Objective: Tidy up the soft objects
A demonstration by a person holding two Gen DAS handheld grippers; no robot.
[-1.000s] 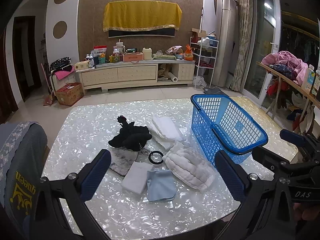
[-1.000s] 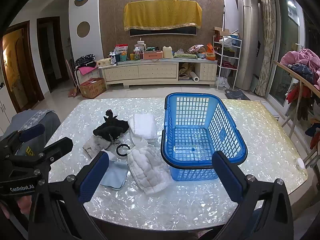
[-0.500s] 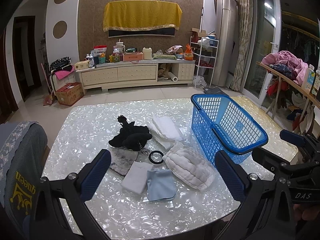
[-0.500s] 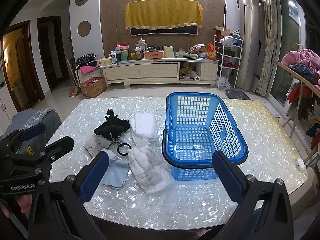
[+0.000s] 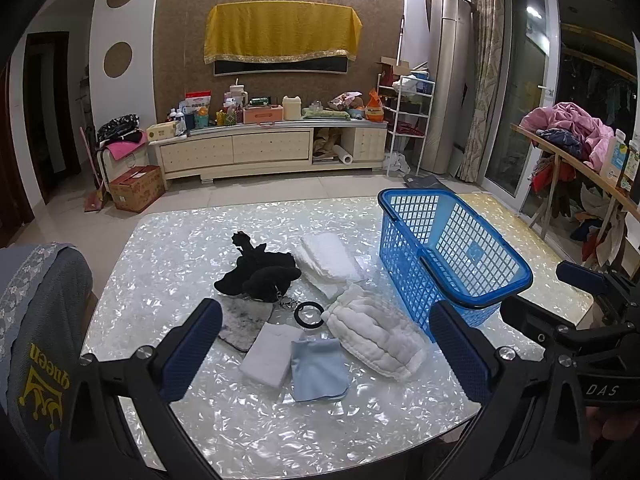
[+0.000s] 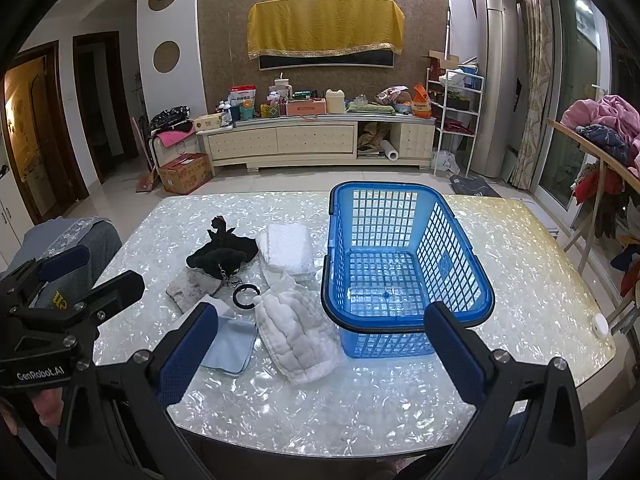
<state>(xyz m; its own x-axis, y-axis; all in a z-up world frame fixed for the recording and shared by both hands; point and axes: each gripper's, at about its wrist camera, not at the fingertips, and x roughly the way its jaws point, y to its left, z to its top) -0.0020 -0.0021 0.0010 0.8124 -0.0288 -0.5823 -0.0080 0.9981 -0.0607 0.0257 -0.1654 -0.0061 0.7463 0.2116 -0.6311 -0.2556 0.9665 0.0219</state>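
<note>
Soft items lie grouped on the pearly table: a black plush, a folded white towel, a quilted white cloth, a light blue cloth, a white pad and a grey-stained cloth. A black ring lies among them. An empty blue basket stands right of them. My left gripper is open above the near edge, over the cloths. My right gripper is open in front of the basket and the quilted cloth.
A grey chair back stands at the table's left. A small white disc lies at the table's right edge. A TV cabinet and a clothes-laden rack stand beyond the table.
Both views have shifted only slightly; the right gripper has drifted a touch. The objects have not moved and both grippers stay open.
</note>
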